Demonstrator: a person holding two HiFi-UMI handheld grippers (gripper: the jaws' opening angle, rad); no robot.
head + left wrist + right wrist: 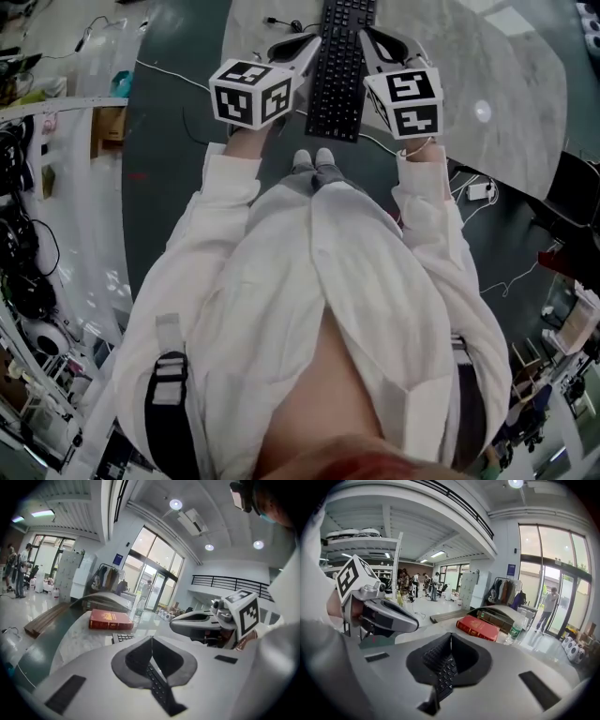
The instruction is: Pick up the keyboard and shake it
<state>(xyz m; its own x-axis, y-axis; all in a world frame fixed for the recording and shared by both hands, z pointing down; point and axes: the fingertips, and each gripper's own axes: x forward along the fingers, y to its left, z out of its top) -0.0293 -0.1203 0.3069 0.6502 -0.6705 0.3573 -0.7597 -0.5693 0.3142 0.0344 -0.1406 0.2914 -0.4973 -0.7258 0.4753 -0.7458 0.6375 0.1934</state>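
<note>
Status: two-point grip on the black rectangular plastic keyboard [337, 66], one gripper per long edge.

1. Left gripper [314, 44]: the grey jaws are closed together on the keyboard's left edge. In the left gripper view, the left gripper [151, 641] has its dark pads meeting at a thin seam w/ rows of black keys [158, 688] running down btwn them. Its marker cube [251, 92] sits near the person's left sleeve.

2. Right gripper [370, 39]: the jaws are clamped on the keyboard's right edge. In the right gripper view, the right gripper [451, 641] has its pads pressed to a seam w/ the keyboard edge [444, 674] caught in the gap. Its marker cube [405, 101] is at the right wrist.

3. Keyboard pos.: it lies lengthwise, pointing away from the person, btwn the two grippers. Its near end projects past the edge of the white marble-pattern table [459, 66] over the dark green floor [173, 112]. Its far end is cut off by the frame top. The grippers face each other across it, and each shows in the other's view.

4. Surroundings: a red hardcover book [478, 627] lies flat on the table, w/ a clear plastic bottle [514, 629] just beside it. The person's white-toed shoes [314, 159] are below the keyboard's near end.
</note>
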